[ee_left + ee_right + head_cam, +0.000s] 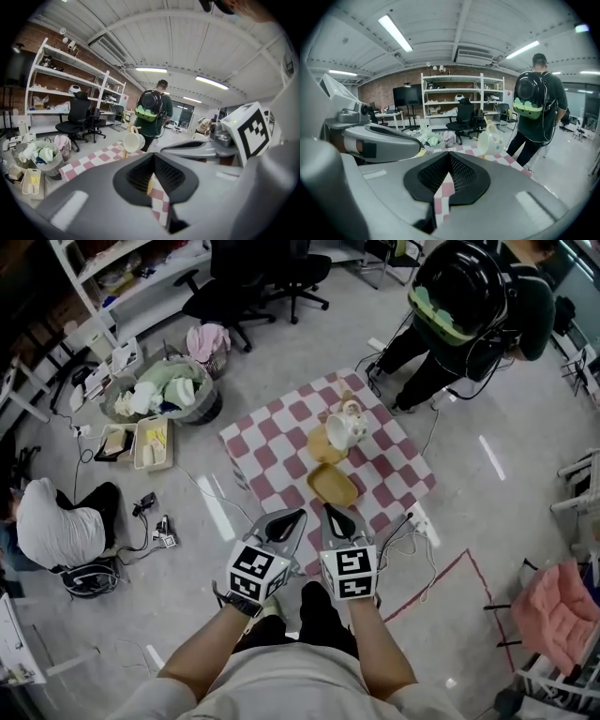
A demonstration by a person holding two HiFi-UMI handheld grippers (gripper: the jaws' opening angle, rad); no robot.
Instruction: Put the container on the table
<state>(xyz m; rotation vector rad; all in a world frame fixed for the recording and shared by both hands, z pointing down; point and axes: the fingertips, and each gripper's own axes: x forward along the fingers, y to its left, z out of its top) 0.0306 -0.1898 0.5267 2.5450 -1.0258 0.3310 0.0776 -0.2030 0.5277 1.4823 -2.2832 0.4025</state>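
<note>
A yellow rectangular container (333, 486) lies on the red-and-white checkered table (272, 442), near its front edge. Behind it are a yellow lid (322, 442) and a white cup (345, 427) on a wooden stand. Side by side at the table's near edge, just short of the container, are my left gripper (286, 519) and right gripper (337, 518), both shut and empty. In the left gripper view the left gripper (152, 157) faces the cup (131, 140), and a yellow sliver shows through the slit between its jaws. The right gripper (449, 154) faces the cup (489, 142) too.
A person with a black backpack (464, 296) stands beyond the table's far right corner. A laundry basket (169, 390) and cream trays (153, 442) sit on the floor at left, near a seated person (56, 526). Cables and a power strip (424, 524) lie right of the table.
</note>
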